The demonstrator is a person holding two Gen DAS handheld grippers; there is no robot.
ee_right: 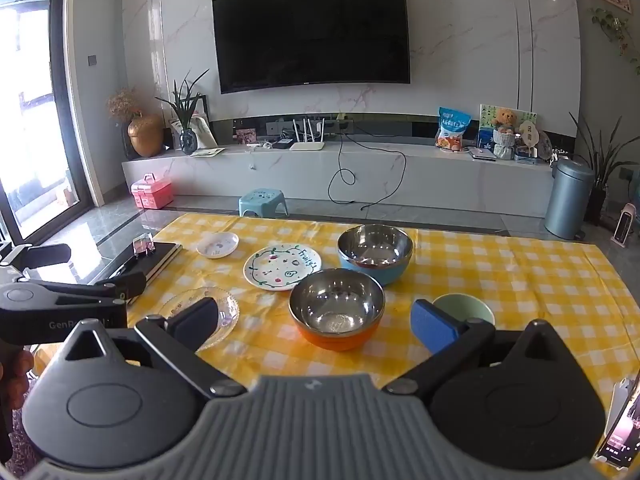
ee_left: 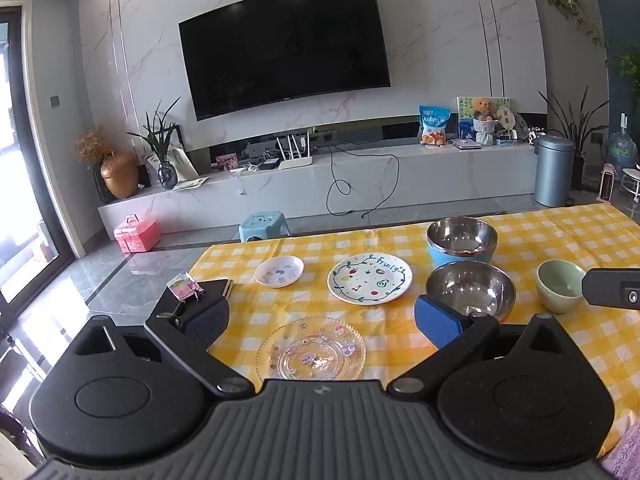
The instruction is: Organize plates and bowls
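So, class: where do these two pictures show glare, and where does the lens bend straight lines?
Left wrist view: daylight from the glass door glares off the floor; the TV bows. Right wrist view: the door is blown out; the steel bowls carry bright reflections; the table edge curves. Both views are sharp.

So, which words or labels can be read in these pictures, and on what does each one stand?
"Fruity": on the painted plate, in blue along its rim.
"GenR...": on the left gripper, side of its body; the rest is hidden.
Blue snack bag: print too small to read.
Round fan: characters too blurred.
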